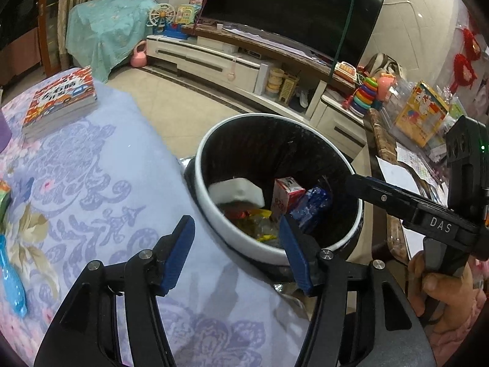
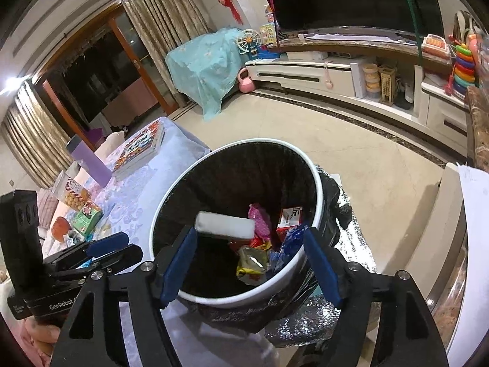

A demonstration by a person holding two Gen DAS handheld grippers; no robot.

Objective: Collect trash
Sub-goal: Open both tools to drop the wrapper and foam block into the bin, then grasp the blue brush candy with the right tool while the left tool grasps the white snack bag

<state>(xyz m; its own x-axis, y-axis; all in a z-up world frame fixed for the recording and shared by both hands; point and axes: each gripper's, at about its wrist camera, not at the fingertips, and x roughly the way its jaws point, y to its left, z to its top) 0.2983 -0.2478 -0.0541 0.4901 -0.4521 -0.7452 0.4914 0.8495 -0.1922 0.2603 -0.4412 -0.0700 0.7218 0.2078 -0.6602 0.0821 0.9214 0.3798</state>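
A round bin [image 1: 214, 214] with a white rim and black liner stands beside the cloth-covered table. Inside lie a white block [image 1: 237, 192], a red-and-white carton [image 1: 285, 197], a blue wrapper [image 1: 311, 205] and yellow wrappers [image 1: 256, 220]. My left gripper [image 1: 235, 244] hovers open over the bin's near rim, with nothing between its fingers. My right gripper [image 2: 250, 260] is open and empty above the same bin [image 2: 318, 189], looking down on the white block [image 2: 224, 224], a pink wrapper [image 2: 259, 217] and the carton [image 2: 290, 217]. In the left wrist view the right gripper [image 1: 351, 180] reaches over the bin's right rim.
The lilac floral tablecloth [image 1: 101, 183] carries a stack of books [image 1: 61, 98], a blue item [image 1: 12, 275], a purple box [image 2: 91, 162], a snack jar [image 2: 73, 192] and a green box [image 2: 87, 217]. A marble table [image 1: 394, 238] with papers stands right of the bin. TV stand [image 2: 305, 70] behind, tiled floor between.
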